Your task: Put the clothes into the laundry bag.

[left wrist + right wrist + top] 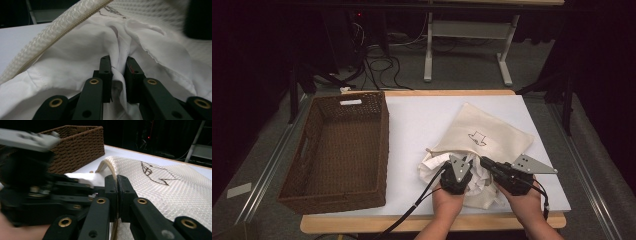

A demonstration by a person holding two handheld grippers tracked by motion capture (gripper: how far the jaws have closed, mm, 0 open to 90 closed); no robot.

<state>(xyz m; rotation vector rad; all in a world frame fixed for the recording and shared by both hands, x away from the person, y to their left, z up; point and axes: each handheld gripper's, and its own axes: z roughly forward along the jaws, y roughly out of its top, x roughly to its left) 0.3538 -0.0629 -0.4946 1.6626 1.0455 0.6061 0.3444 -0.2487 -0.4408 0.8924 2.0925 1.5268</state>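
While clenched on white cloth [82, 52], left fingers [118, 72]; right fingers [117, 195] pinching bag rim [111, 167].

Your left tool [460, 166]: black, brass-ringed pivots, grey three-cornered plate, black cable. Your right tool [488, 164]: the same, with bare forearms.

Brown wicker basket [337, 150] on white table [412, 120], floor cables [382, 65], metal stand [467, 45]

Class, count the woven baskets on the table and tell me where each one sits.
1. The brown wicker basket stands on the left part of the white table, to the left of the cream bag. Nothing suggests another one behind it.
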